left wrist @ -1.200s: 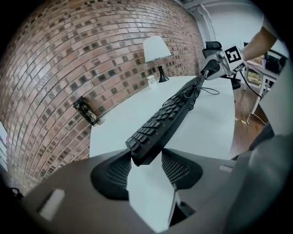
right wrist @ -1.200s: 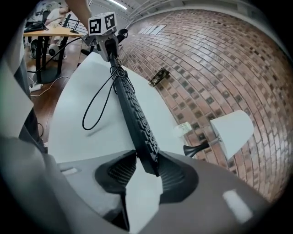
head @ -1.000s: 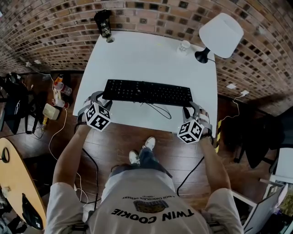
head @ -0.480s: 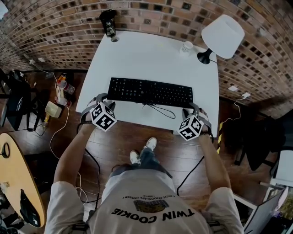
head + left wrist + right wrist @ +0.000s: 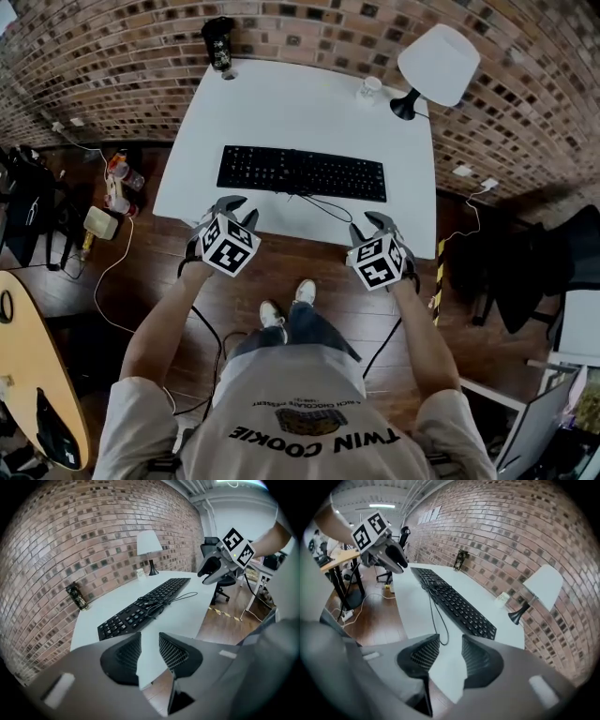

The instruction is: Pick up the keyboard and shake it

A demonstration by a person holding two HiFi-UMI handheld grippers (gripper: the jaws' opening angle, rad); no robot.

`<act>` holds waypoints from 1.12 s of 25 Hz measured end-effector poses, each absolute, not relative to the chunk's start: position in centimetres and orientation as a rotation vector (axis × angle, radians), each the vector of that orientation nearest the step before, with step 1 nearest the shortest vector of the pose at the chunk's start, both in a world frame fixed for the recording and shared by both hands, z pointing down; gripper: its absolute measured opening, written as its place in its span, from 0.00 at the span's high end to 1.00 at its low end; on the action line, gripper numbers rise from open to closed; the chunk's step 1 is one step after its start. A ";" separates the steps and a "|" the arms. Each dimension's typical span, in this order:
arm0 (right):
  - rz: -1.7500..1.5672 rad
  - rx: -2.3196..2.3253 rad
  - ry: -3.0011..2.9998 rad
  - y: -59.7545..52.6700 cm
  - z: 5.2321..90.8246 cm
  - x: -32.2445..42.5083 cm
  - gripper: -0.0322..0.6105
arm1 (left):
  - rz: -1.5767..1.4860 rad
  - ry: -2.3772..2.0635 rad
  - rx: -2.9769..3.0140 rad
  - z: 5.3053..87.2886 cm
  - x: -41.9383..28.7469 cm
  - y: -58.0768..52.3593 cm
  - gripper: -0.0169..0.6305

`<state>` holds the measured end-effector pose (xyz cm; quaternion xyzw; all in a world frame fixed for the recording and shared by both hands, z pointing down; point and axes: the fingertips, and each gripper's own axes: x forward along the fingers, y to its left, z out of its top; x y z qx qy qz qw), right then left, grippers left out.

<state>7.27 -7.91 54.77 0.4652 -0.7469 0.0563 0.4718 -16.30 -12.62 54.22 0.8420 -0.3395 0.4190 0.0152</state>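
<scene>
Black keyboard (image 5: 302, 173) lies flat across the middle of the white table (image 5: 309, 103), its long side running along the table's near edge. Its cable (image 5: 330, 210) curls loosely on the tabletop between it and that edge. Nothing touches the keyboard.

Both grippers hang at the near edge of the table, tilted down and pointing towards the keyboard but well short of it. The left gripper (image 5: 239, 208) sits off the keyboard's left end. Its jaws have just been closing and now stand a narrow gap apart, and only the table edge and floor show through the gap. The right gripper (image 5: 368, 225) sits below the keyboard's right end. Its jaws are parted a little wider and are also empty, with bare tabletop showing between them.

At the far side of the table, against the brick wall (image 5: 112, 56), a dark tumbler (image 5: 218, 44) stands at the left corner. A lamp (image 5: 439, 64) with a white shade stands at the right corner, and a small pale cup (image 5: 371, 89) is just beside its base. Wooden floor (image 5: 286, 262) lies under the person's arms.
</scene>
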 end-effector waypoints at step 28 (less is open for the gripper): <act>0.501 1.169 -2.436 12.7 48.9 12.2 0.72 | 0.682 -1.336 2.426 49.2 9.0 12.1 0.94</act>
